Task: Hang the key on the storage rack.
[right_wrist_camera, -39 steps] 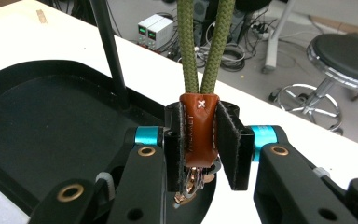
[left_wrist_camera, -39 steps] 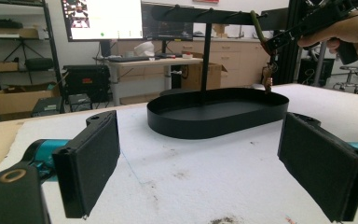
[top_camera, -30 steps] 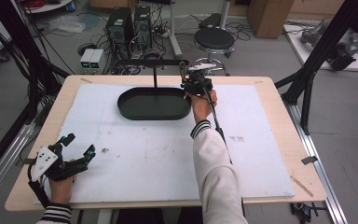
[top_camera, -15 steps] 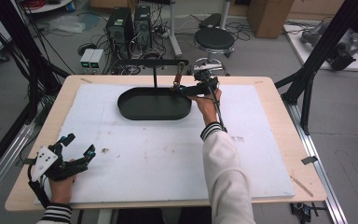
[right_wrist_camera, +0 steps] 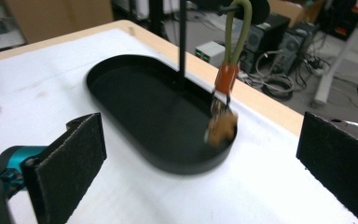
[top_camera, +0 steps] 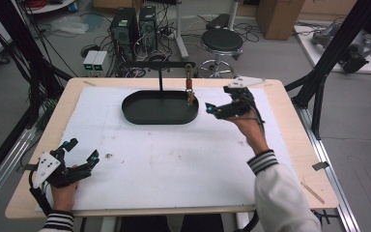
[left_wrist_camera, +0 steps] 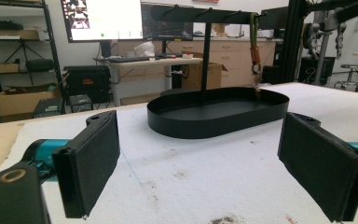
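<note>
Right gripper [top_camera: 211, 110] jaws wide and empty, just opened with nothing between them, beside the black oval tray [top_camera: 140, 112] — withdraw level and clear of the stand's post [top_camera: 161, 81], without brushing the keychain [top_camera: 189, 87] hanging from the crossbar [top_camera: 149, 64] over the tray's right end. Left gripper [top_camera: 79, 153] also spread wide and empty, parked near the table's [top_camera: 290, 145] front-left corner, well apart — no obstruction.

Even, bright overhead room light, with only soft shadows under the tray [top_camera: 159, 117]. In the right gripper view the keychain [right_wrist_camera: 223, 122] above the tray is motion-blurred; the background behind the tray looks soft.
</note>
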{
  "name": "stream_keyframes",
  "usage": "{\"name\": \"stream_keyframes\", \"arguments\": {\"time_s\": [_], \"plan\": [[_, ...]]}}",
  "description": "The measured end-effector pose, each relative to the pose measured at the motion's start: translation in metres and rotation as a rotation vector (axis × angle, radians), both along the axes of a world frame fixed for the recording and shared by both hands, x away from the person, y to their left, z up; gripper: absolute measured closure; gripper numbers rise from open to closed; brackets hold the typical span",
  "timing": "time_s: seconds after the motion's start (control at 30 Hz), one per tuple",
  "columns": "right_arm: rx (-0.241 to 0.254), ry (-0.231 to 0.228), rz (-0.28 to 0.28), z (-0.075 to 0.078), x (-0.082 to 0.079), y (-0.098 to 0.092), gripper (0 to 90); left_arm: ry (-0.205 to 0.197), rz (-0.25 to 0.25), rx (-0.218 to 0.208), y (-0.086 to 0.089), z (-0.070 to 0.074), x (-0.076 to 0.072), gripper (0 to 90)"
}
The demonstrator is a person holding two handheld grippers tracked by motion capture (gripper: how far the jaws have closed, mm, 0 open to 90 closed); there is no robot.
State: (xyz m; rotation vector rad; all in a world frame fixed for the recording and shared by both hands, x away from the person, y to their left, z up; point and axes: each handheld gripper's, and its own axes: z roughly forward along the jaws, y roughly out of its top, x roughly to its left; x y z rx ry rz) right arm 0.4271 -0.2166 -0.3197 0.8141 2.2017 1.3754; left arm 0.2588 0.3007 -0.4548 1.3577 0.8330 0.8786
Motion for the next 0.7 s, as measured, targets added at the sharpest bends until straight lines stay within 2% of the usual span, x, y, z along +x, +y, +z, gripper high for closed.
{"name": "stream_keyframes", "arguments": {"time_s": [0.2,0.33,0.43,0.53,0.7], "plan": [[0.067,-0.066,0.009,-0.01,-0.051,-0.057,0.3,-0.003,-0.001,0.005,0.0,0.0,0.0,13.3],[0.116,-0.098,-0.015,-0.022,-0.075,-0.088,0.3,-0.004,-0.001,0.003,0.0,0.0,0.0,13.3],[0.159,-0.142,-0.024,-0.034,-0.088,-0.103,0.3,-0.003,-0.001,0.007,0.0,0.0,0.0,13.3],[0.213,-0.166,-0.041,-0.055,-0.102,-0.116,0.3,-0.004,0.0,0.007,-0.001,0.0,0.0,13.3],[0.277,-0.182,-0.077,-0.089,-0.115,-0.127,0.3,-0.004,0.0,0.01,-0.001,0.0,0.0,13.3]]}}
